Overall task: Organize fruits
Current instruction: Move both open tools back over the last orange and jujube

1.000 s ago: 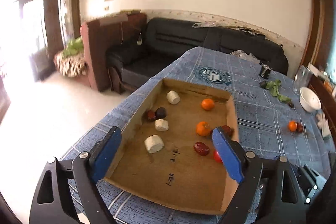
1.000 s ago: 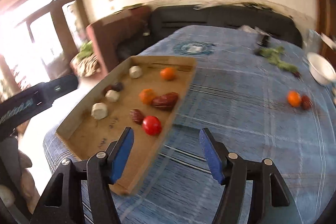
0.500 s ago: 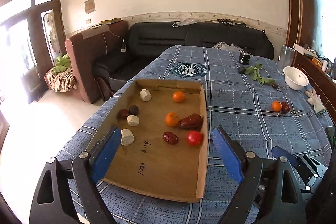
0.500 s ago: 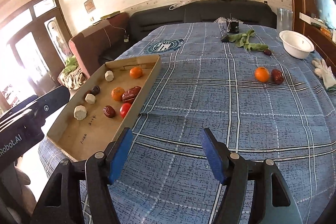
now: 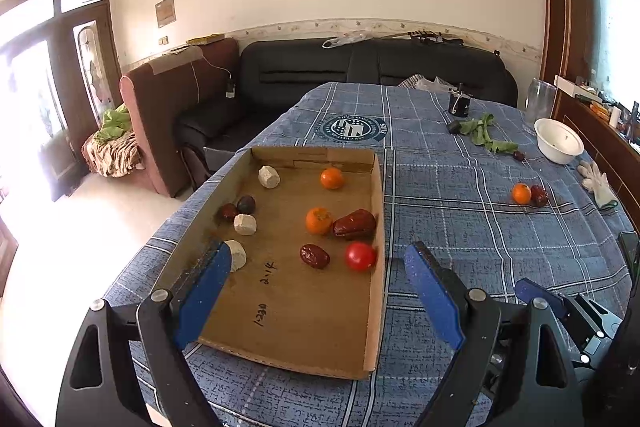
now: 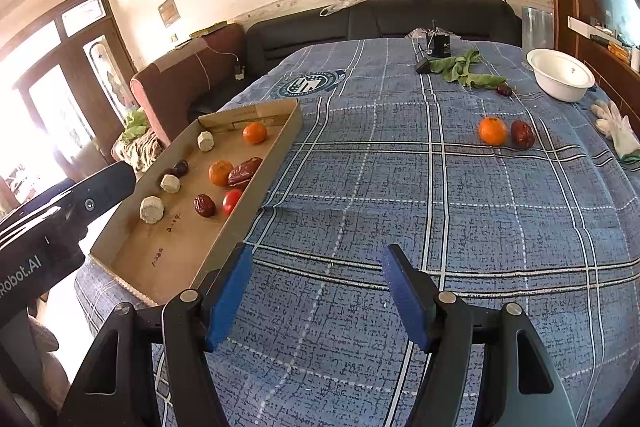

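Both my tongs are wide open and empty, and the loose orange (image 6: 493,131) sits ahead-right of my right tongs (image 6: 316,291) (left tongs (image 5: 316,291) face the box (image 5: 378,267)), so right's nearer.

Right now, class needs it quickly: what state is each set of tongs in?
Left tongs: open, holding nothing, above the cardboard tray.
Right tongs: open, holding nothing, over the blue tablecloth.

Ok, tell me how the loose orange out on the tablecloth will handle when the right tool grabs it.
The orange looks round and smooth, so it will probably roll if nudged off-centre. It sits right beside a dark red fruit, so a wide approach may knock that one too. It looks firm, so it should likely take a moderate squeeze from the open right tool.
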`<state>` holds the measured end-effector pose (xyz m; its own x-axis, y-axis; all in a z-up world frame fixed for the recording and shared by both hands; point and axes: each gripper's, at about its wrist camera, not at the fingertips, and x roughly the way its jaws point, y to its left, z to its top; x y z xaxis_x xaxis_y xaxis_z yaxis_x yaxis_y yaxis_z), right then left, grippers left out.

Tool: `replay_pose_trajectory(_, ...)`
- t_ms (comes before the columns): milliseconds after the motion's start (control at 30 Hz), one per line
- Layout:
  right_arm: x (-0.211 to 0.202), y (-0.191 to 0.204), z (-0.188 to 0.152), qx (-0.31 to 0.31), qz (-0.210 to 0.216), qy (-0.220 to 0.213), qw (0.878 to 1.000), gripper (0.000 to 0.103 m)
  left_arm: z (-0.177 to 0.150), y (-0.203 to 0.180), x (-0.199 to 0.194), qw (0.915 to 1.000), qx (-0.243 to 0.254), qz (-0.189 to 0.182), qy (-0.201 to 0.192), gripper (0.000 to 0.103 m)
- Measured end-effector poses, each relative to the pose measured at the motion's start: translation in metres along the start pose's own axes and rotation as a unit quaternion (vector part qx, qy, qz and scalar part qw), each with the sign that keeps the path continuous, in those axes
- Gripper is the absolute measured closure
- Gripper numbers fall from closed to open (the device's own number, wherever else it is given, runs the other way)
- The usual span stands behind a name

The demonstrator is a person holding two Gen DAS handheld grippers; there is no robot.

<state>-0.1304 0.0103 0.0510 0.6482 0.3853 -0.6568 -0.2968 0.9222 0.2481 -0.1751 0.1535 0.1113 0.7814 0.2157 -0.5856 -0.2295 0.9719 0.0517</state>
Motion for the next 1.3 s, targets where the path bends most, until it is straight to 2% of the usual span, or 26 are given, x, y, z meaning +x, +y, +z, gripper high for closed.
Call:
replay_pose_trajectory(600, 0.003, -0.003, -0.003, 0.005, 0.0, 0.013, 1.0, 0.028, -0.001, -0.005, 0.006, 0.9999, 0.009, -0.011, 0.007, 0.015)
replay_pose_trajectory(800, -0.004, -0.014, -0.002, 0.006, -0.013, 0.012, 1.0, 0.028, 0.0, -0.011, 0.005, 0.9996, 0.018, -0.019, 0.007, 0.015)
replay_pose_trajectory(1000, -0.026, -0.065, 0.001, 0.026, -0.055, 0.004, 0.998, 0.026, -0.002, -0.019, 0.004, 0.9987, 0.025, -0.043, 0.009, 0.015)
replay_pose_trajectory(1167, -0.044, -0.134, 0.011, 0.064, -0.121, 0.009, 0.991, 0.026, -0.007, -0.035, 0.01, 0.9966, 0.027, -0.074, 0.024, 0.015)
replay_pose_trajectory(1300, -0.053, -0.178, 0.026, 0.105, -0.137, 0.009, 0.985, 0.026, -0.012, -0.054, 0.016, 0.9934, 0.044, -0.1, 0.035, 0.015)
